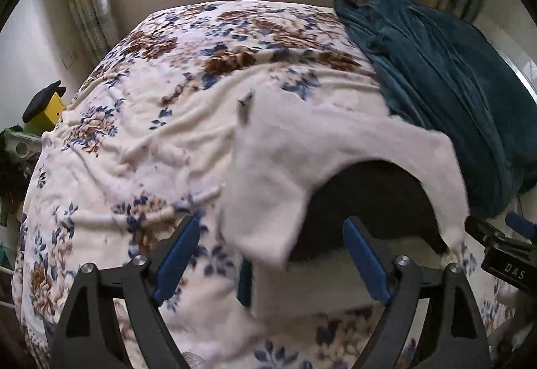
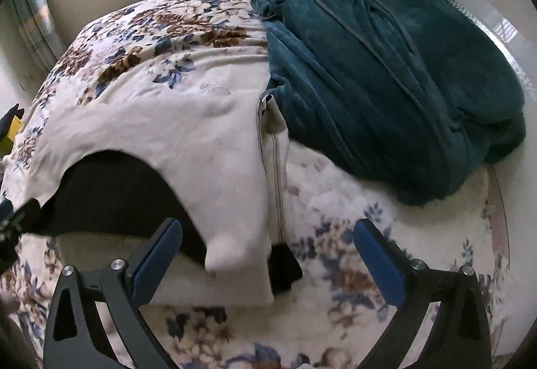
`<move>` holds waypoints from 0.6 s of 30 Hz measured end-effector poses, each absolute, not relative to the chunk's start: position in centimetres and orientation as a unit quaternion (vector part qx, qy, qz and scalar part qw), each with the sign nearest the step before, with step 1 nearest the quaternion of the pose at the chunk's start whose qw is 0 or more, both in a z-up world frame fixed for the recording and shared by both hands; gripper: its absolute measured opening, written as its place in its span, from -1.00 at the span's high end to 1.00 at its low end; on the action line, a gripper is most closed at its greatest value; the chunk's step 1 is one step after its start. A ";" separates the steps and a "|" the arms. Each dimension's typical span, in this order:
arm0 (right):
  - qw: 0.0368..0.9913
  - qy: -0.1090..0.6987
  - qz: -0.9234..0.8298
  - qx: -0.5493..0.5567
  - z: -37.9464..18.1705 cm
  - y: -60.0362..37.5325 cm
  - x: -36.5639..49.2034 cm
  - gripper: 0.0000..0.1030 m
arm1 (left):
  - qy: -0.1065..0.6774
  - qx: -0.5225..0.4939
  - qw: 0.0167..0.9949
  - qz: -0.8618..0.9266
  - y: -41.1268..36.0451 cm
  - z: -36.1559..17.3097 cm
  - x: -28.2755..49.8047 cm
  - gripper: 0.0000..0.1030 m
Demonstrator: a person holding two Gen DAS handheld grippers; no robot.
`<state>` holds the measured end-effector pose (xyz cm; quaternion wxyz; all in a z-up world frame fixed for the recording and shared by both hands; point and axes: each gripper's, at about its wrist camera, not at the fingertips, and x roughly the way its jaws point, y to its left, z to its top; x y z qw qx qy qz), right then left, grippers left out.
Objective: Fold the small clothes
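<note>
1 small white fleece garment (image 1: 285, 167), dark inside, w/ black tag, lies blurred on the floral blanket (image 1: 134, 134) near its front edge. L gripper (image 1: 272, 251) & R gripper (image 2: 268, 255): both spread wide, grasping nothing. 1 teal plush robe (image 2: 386, 66) heaped beside.

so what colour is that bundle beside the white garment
Dark teal bundle, clearest in the right wrist view.
</note>
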<state>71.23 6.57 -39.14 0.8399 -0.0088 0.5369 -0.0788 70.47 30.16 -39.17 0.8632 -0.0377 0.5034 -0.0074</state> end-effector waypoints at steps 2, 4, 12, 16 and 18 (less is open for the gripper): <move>0.840 0.535 -0.084 -0.009 -38.0 6.6 69.5 -1.00 | 0.503 -0.034 0.863 -0.008 29.4 -38.2 69.3 -0.69; 0.843 0.531 -0.085 -0.008 -36.4 6.7 67.5 -1.00 | 0.503 -0.037 0.863 -0.006 28.9 -37.0 68.0 -0.69; 0.870 0.484 -0.088 -0.029 -26.2 6.4 58.9 -1.00 | 0.478 -0.026 0.878 -0.014 26.9 -29.0 61.2 -0.69; 0.886 0.452 -0.094 -0.033 -20.2 6.0 54.4 -1.00 | 0.457 -0.030 0.889 -0.014 26.4 -23.8 56.3 -0.69; 0.893 0.438 -0.094 -0.035 -17.0 5.9 51.4 -1.00 | 0.447 -0.030 0.894 -0.015 26.4 -21.9 54.4 -0.69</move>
